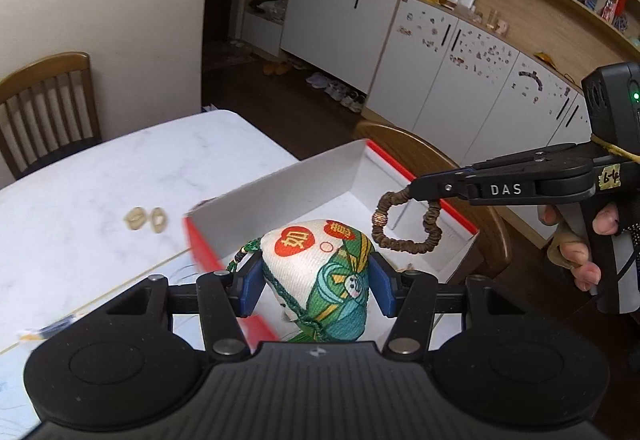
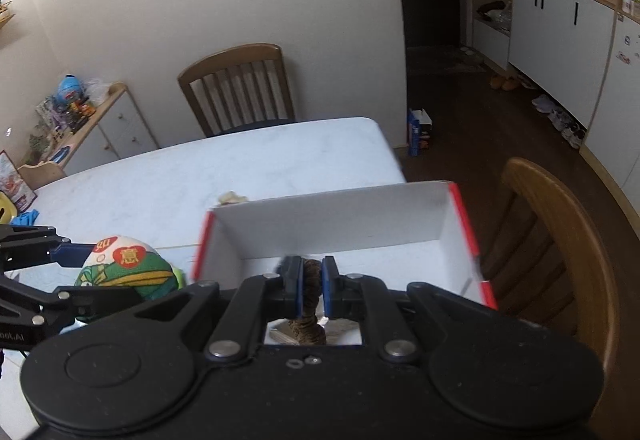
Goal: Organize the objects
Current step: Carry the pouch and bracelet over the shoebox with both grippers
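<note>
Cloth sachet in white and green, with red seals and a green cord, sits clamped between the blue pads of the left hand-held gripper, above the near-left corner of the open box. This box – white inside, red outside – stands on the marble tabletop. From 3 o'clock in the left wrist view the right hand-held gripper reaches over the box; its jaws are nearly closed on a brown scrunchie, which hangs as a loop above the box floor. At 9 o'clock of the box, two small beige clips lie on the tabletop – well apart from it.
</note>
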